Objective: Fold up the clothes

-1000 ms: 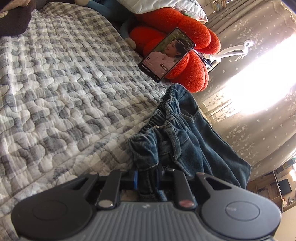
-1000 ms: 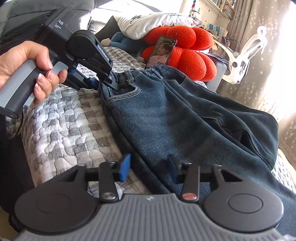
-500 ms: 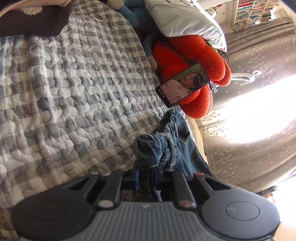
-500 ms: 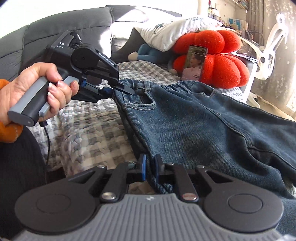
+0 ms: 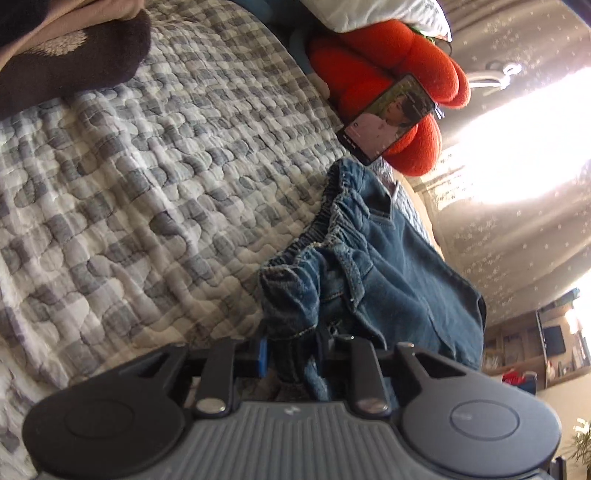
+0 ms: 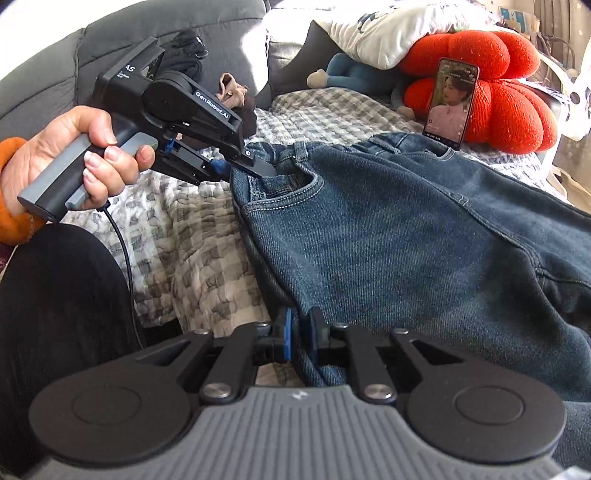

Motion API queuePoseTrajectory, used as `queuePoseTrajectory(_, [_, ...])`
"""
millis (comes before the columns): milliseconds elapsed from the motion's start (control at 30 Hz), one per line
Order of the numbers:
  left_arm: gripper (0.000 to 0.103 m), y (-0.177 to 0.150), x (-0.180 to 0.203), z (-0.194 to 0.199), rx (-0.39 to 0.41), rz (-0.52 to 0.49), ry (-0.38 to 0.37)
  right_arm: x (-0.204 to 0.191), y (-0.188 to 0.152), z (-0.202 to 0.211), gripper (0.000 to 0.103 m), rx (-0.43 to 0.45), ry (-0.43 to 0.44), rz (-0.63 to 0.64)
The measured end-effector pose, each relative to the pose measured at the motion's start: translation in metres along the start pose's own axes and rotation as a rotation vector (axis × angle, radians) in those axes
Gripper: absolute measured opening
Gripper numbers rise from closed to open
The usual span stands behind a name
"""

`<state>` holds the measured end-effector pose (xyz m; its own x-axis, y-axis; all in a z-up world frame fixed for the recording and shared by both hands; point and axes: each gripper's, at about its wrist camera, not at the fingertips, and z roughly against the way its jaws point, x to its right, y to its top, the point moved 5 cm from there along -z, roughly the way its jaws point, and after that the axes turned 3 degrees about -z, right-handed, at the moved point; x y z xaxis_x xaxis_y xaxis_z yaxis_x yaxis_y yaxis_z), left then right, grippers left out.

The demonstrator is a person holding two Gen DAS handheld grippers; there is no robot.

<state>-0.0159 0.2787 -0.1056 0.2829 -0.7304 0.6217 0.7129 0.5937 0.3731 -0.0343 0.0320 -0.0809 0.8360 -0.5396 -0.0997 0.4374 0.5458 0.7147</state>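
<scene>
- One pair of jeans [image 6: 388,236] lies on the quilt [image 5: 147,177], ahead of both grippers, waistband towards the left gripper.
- Left gripper [image 5: 291,350]: tilted down over the quilt, bunched waistband denim between its fingers; the jaws are opening, a gap showing beside the blue pad where half a second ago they were clamped tight on the cloth.
- From the right wrist view a hand [image 6: 70,162] holds that left gripper's handle, its tip at the waistband by the pocket.
- Right gripper [image 6: 299,336]: also tilted down, the jeans' near edge between its pads; the jaws are opening slightly, and whether the pads press the denim I cannot tell. A second ago they stood wide with nothing gripped.
- Beyond the jeans — one phone [image 6: 450,103], screen lit, leaning on one red cushion [image 6: 506,107]; one white pillow [image 6: 384,33] on top of that.
- Far left of the left gripper, a dark garment [image 5: 70,62] on the quilt.
</scene>
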Motion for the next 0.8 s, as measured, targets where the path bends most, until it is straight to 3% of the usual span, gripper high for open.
queuePoseTrajectory(100, [0.060, 0.008, 0.002, 0.008, -0.021, -0.146, 0.027, 0.001, 0.004, 0.003, 0.025, 0.011, 0.014, 0.024])
queuePoseTrajectory(167, [0.068, 0.015, 0.007, 0.014, -0.012, -0.240, 0.046, 0.007, 0.008, 0.008, 0.049, 0.043, 0.017, 0.003])
queuePoseTrajectory(200, [0.072, 0.020, 0.009, 0.014, -0.011, -0.274, 0.039, 0.010, 0.010, 0.010, 0.051, 0.062, 0.012, -0.009])
queuePoseTrajectory(367, [0.080, 0.048, 0.024, 0.006, 0.024, -0.352, -0.043, 0.032, 0.022, 0.015, 0.052, 0.125, -0.024, -0.089])
queuePoseTrajectory(567, [0.082, 0.085, 0.043, -0.044, 0.064, -0.400, -0.125, 0.059, 0.026, 0.011, 0.052, 0.139, -0.080, -0.175])
queuePoseTrajectory(800, [0.080, 0.117, 0.036, -0.108, 0.098, -0.367, -0.103, 0.076, 0.018, 0.006, 0.052, 0.110, -0.123, -0.190])
